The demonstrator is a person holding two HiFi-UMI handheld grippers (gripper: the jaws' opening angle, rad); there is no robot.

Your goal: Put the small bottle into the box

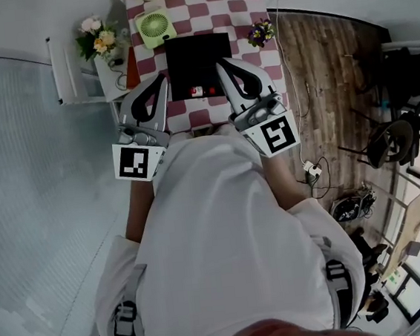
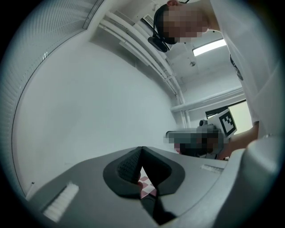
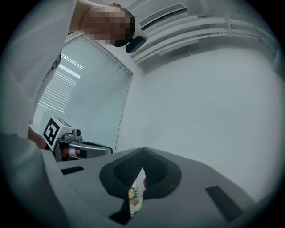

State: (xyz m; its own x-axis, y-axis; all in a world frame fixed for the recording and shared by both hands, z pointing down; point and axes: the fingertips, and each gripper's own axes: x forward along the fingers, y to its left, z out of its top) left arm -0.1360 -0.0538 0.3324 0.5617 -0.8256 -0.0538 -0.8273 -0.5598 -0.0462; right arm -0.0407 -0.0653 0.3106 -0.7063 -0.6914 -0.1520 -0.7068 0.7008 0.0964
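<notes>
Meanwhile, two hand-held grippers hover closed and empty at the near end of the checkered table (image 1: 245,3).
Left gripper (image 1: 161,78) (image 2: 141,149) and right gripper (image 1: 221,64) (image 3: 143,150) point far, each with jaws pressed together on nothing, flanking the black box (image 1: 198,56). The small bottle (image 1: 198,90), barely a red-and-white speck, lies by the box's near wall, between both gripper tips and touching neither. A green fan (image 1: 155,26) sits beyond the box, to the left.

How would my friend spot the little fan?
Find the red-and-white checked cloth. Just past the black box, at the cloth's left edge, lies the fan. It is the only pale green thing, with a round grille, unlike the flowers beside it.
</notes>
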